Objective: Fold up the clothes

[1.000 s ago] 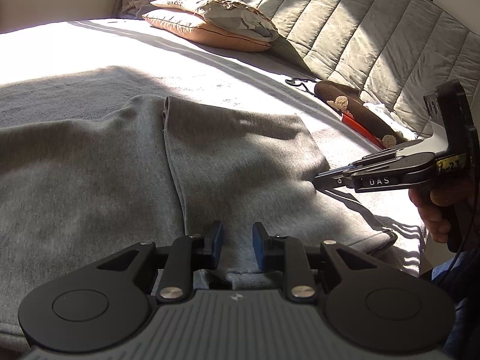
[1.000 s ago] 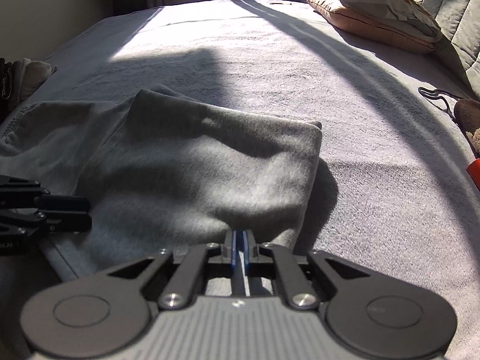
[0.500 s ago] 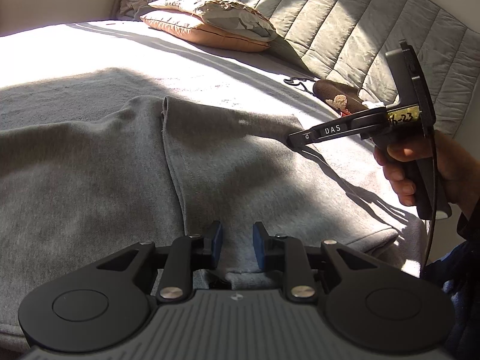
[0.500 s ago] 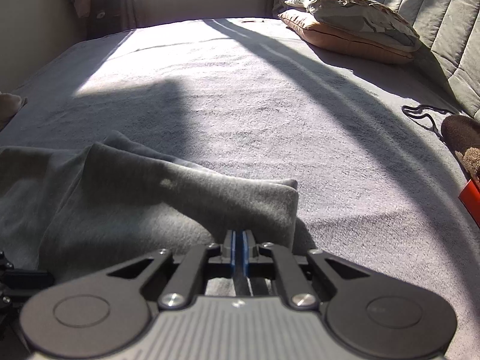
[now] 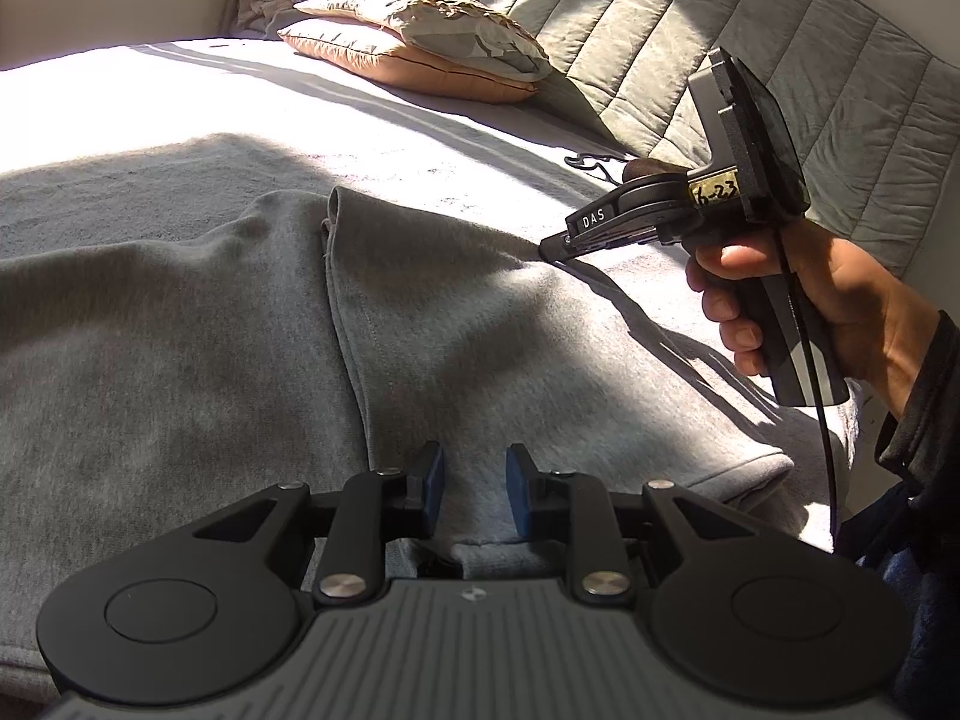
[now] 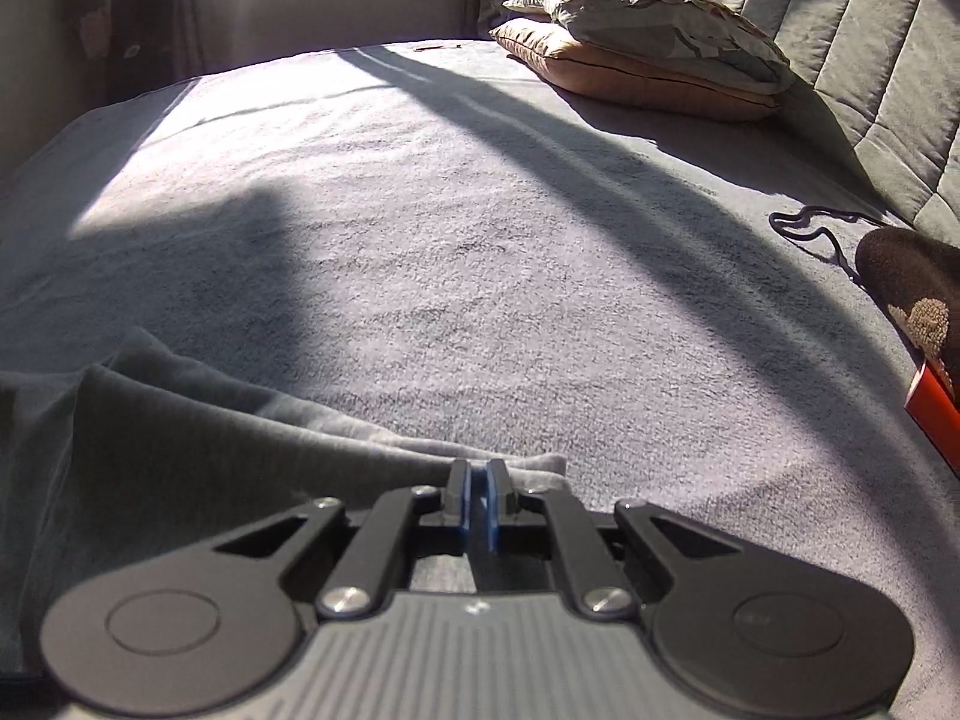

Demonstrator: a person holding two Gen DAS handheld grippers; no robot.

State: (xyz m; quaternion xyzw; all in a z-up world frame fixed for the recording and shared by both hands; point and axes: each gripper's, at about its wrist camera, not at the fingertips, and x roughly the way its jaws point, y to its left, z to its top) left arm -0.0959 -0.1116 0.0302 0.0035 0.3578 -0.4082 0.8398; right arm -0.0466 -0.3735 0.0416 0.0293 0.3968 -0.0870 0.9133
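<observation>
A grey sweatshirt-like garment (image 5: 240,330) lies spread on the bed, with a folded panel on its right side. My left gripper (image 5: 475,480) sits at the near hem. Its jaws stand partly apart, and a thick bunch of the hem fills the gap between the pads. My right gripper (image 5: 549,249), held in a person's hand (image 5: 810,300), rests its tip on the far right corner of the folded panel, where the cloth rises in a small ridge. In the right wrist view that gripper (image 6: 478,498) is shut, and the garment's corner (image 6: 540,465) lies just past its tips.
The bed's pale grey blanket (image 6: 450,210) stretches far ahead, half in sun. Stacked pillows (image 6: 648,54) lean on a quilted backrest (image 5: 720,60) at the far right. A black cord (image 6: 810,228), a brown furry item (image 6: 912,276) and a red object (image 6: 936,414) lie at the right edge.
My right gripper, shut throughout, has slid along the garment's right side from near its front edge to the far corner. The left gripper has not moved.
</observation>
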